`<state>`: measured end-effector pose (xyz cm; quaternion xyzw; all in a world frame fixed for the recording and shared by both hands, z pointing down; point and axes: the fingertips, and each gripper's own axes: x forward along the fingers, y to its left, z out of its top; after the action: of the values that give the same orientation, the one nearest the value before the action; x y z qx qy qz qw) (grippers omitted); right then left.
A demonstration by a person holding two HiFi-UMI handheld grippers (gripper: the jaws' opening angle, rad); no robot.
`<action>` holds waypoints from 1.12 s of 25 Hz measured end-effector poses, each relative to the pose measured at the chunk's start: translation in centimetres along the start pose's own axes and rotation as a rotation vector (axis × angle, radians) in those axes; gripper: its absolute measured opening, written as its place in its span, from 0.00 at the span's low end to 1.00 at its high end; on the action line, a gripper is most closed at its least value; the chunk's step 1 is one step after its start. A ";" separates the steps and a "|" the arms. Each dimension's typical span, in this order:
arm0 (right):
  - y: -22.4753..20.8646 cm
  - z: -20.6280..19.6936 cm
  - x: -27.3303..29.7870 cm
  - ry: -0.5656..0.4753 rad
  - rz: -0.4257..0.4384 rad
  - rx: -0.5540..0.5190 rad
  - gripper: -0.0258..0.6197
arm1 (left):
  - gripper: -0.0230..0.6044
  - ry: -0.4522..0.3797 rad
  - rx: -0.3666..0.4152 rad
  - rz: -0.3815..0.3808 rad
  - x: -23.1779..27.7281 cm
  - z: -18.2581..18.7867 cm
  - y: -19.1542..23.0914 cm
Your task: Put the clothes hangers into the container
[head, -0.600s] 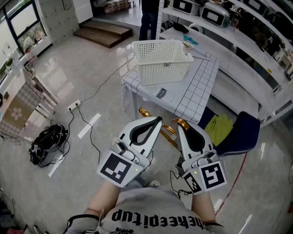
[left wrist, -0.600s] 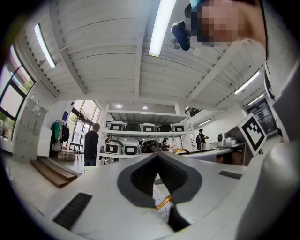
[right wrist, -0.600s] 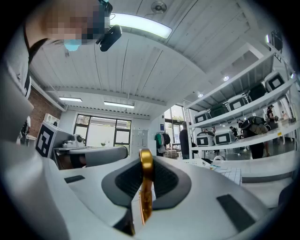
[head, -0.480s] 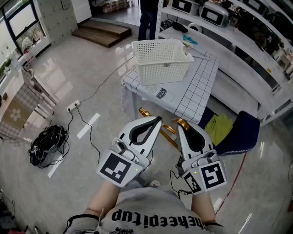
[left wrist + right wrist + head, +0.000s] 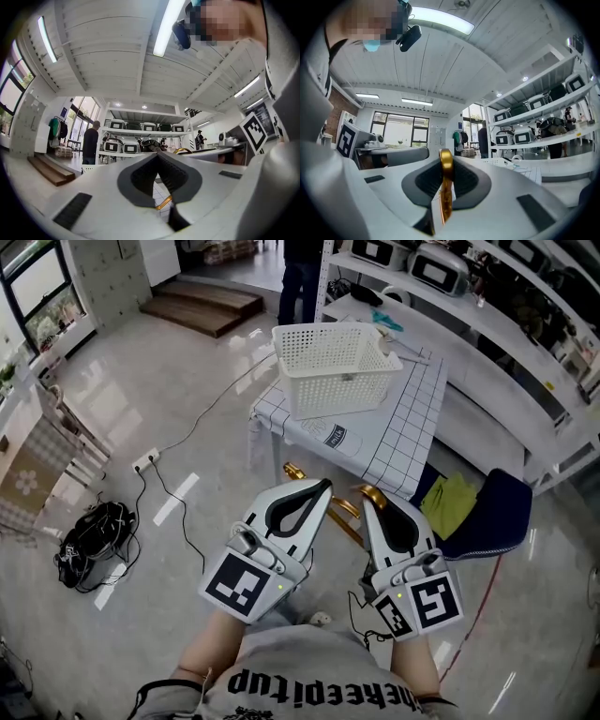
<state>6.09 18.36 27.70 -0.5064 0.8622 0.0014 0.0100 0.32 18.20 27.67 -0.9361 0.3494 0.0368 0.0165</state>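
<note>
A gold clothes hanger (image 5: 345, 512) hangs in front of me between both grippers. Its hook (image 5: 446, 161) stands upright between the jaws of my right gripper (image 5: 368, 499), which is shut on it. My left gripper (image 5: 323, 486) is held beside it with its jaw tips touching and nothing between them; a gold piece of the hanger (image 5: 163, 202) shows below through its gap. The container, a white perforated basket (image 5: 333, 362), stands on a table with a grid-pattern cloth (image 5: 408, 442), well ahead of both grippers.
A dark blue chair (image 5: 492, 517) with a green cloth (image 5: 448, 502) on it stands right of the table. A black bag (image 5: 92, 542) and cables lie on the floor at left. A person (image 5: 300, 277) stands by the white shelves (image 5: 506, 324) behind the table.
The head view has shifted slightly, so the floor and table sit a little differently. Both grippers and the gold hanger keep the same place and the same hold.
</note>
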 end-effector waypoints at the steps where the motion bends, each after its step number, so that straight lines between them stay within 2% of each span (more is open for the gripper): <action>1: 0.1 0.0 0.4 0.000 -0.002 0.002 0.12 | 0.07 0.001 0.001 -0.002 -0.1 0.0 0.4; 10: 1.2 0.0 4.0 -0.022 -0.039 0.054 0.12 | 0.07 -0.012 0.002 -0.021 -1.1 0.2 4.7; 19: 2.4 0.2 6.6 -0.033 -0.118 0.055 0.12 | 0.07 -0.018 -0.001 -0.055 -2.6 0.1 8.6; 28: 1.0 -0.1 7.5 -0.017 -0.149 0.034 0.12 | 0.07 -0.018 -0.020 -0.071 -1.0 -0.6 9.7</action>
<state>1.57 12.26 27.64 -0.5687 0.8221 -0.0100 0.0260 -6.71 11.48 28.27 -0.9477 0.3154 0.0479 0.0115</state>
